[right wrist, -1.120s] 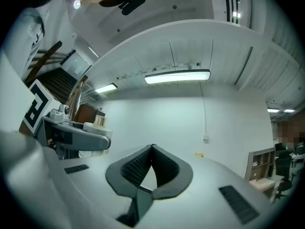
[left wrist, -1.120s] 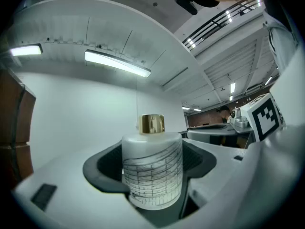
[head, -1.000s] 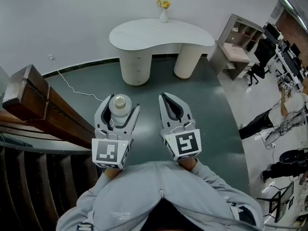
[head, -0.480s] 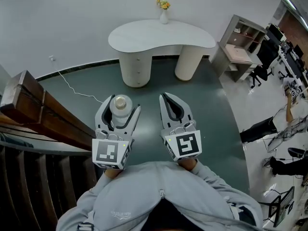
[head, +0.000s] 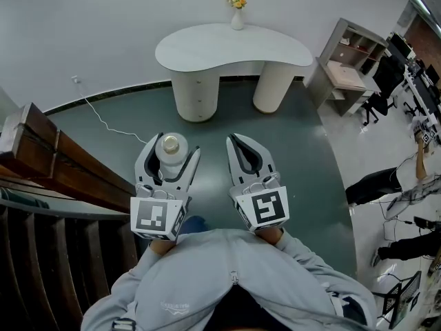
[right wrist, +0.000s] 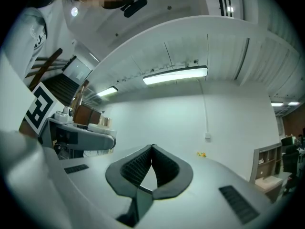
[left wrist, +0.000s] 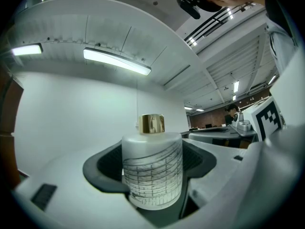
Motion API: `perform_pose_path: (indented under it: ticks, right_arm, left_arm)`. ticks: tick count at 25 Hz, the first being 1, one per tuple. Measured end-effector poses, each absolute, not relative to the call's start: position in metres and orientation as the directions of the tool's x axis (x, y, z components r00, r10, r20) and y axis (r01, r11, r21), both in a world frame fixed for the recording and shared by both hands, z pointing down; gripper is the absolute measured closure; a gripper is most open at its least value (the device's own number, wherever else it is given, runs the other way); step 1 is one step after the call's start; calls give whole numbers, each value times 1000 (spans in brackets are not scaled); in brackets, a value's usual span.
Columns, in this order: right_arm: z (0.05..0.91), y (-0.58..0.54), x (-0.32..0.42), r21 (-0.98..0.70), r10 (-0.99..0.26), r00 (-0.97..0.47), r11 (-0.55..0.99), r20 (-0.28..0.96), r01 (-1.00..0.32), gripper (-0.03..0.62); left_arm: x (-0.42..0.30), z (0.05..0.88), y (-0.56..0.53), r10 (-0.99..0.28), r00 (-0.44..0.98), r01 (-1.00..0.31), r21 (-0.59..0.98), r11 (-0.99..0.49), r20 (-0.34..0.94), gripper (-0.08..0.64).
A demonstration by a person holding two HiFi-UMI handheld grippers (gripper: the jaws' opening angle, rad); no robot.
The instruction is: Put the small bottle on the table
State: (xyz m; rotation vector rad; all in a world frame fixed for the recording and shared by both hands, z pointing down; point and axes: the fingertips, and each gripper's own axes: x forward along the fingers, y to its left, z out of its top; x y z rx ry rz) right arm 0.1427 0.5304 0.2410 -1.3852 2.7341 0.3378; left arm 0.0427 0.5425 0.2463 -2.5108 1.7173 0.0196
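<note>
A small frosted white bottle (head: 170, 149) with a gold cap stands upright between the jaws of my left gripper (head: 168, 145), which is shut on it. The left gripper view shows the bottle (left wrist: 152, 172) close up, with fine line markings on its side and the dark pads against it. My right gripper (head: 244, 145) is held beside the left one, shut, with its jaw tips touching and nothing between them (right wrist: 152, 152). The white curved table (head: 233, 47) stands ahead on two round legs, well beyond both grippers.
A white vase with yellow flowers (head: 237, 12) stands at the table's back edge. A wooden stair rail (head: 55, 161) runs at the left. A shelf unit (head: 350, 66) stands right of the table, with office chairs and people farther right. A white cable (head: 103, 123) lies on the green floor.
The view has shifted slightly: the table and stair rail sit a little differently in the frame. Both grippers keep the same hold and spacing.
</note>
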Motion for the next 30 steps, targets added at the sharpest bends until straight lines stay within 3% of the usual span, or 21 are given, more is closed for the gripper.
perform_pose_path:
  ticks: [30]
  right_arm:
    - [250,304,37,156,-846,-515,495,-136,-855,566]
  left_arm:
    - [-64,263,311,-891,450,-893,-40,-448,-54,227]
